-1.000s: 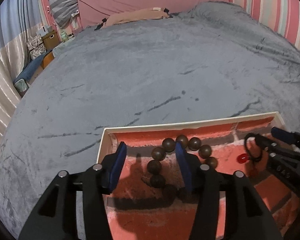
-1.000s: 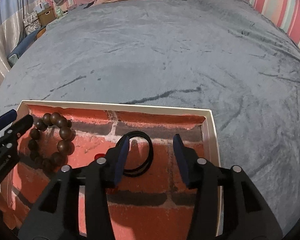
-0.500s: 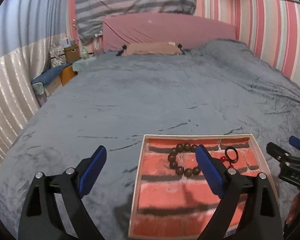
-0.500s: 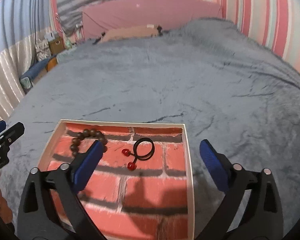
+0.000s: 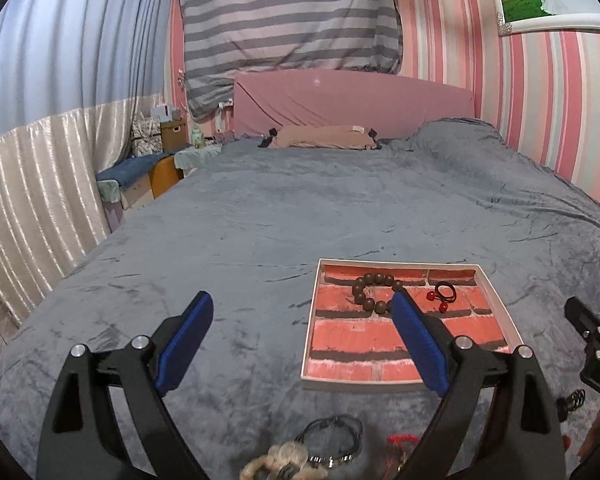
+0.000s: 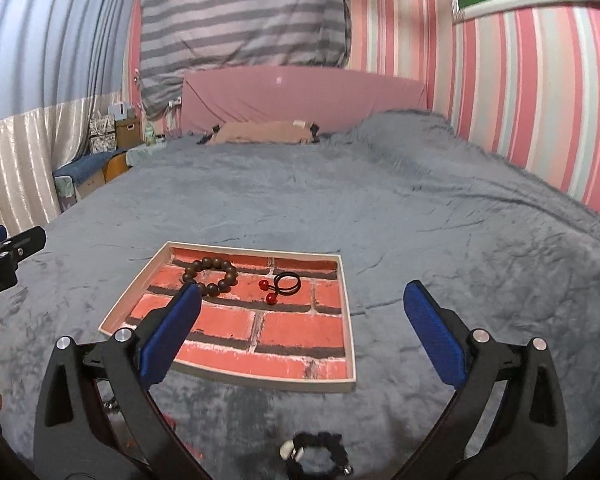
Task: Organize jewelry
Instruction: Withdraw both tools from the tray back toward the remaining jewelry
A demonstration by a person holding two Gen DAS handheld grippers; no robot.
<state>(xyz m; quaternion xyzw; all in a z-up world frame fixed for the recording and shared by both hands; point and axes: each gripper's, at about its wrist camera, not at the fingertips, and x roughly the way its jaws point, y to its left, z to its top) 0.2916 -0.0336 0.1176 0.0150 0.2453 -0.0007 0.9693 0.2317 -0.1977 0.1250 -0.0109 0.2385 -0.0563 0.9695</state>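
A shallow white-rimmed tray point(image 5: 309, 332) with a red brick-pattern floor lies on the grey bed; it also shows in the right wrist view point(image 6: 350, 320). In it lie a brown bead bracelet point(image 5: 370, 290) point(image 6: 212, 276) and a black hair tie with red beads point(image 5: 444, 294) point(image 6: 284, 286). My left gripper point(image 5: 300, 340) is wide open and empty, pulled back above the bed near the tray. My right gripper point(image 6: 300, 332) is wide open and empty too. Near the front edge lie a metal bracelet point(image 5: 332, 436), a beige chain point(image 5: 276, 464), a red string point(image 5: 400, 440) and a black scrunchie point(image 6: 320, 456).
The grey blanket point(image 5: 300, 208) covers the bed. A pink headboard point(image 5: 352, 100) and tan pillow point(image 5: 320, 136) are at the far end. A bedside stand with boxes point(image 5: 156, 140) is far left. A striped wall point(image 6: 540, 100) runs on the right.
Both grippers have opened wide and pulled back and up from the tray, leaving the bead bracelet and hair tie in it. Loose jewelry at the front edge has come into view.
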